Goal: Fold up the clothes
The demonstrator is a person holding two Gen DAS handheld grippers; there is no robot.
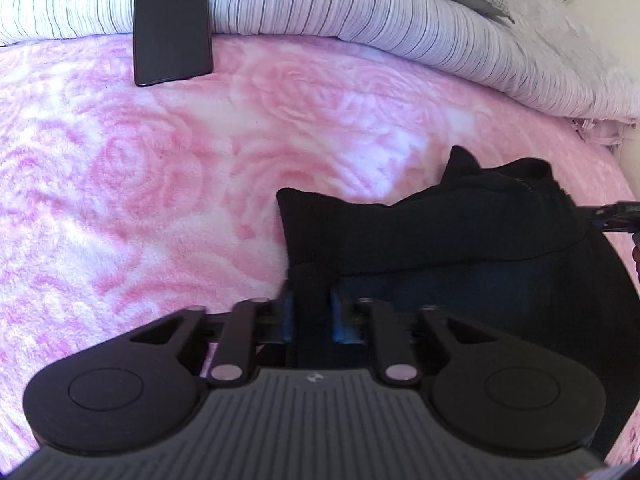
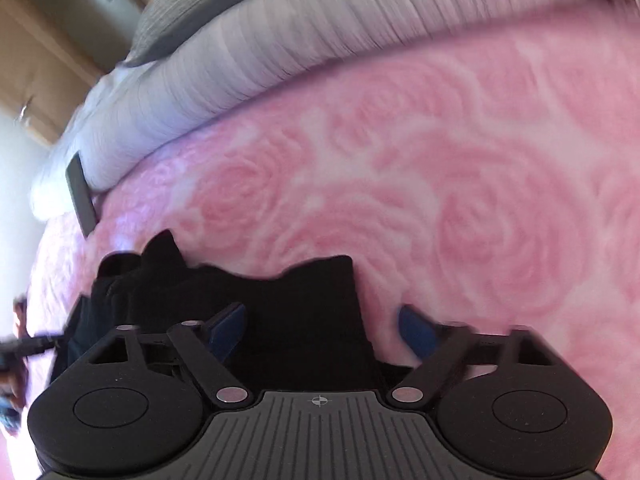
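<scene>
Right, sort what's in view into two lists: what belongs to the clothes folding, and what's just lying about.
Part of the job:
- black garment, bunched on the bed
- left gripper, shut on the garment's edge
- right gripper, open, astride a garment corner

Just lying about:
- dark phone-like slab
- striped duvet
- grey pillow
- pink rose blanket, the work surface

A bedroom at home.
A pink rose blanket point(image 1: 160, 168) covers the bed beside a striped duvet point(image 1: 360, 12) and grey pillow point(image 2: 188, 12).
</scene>
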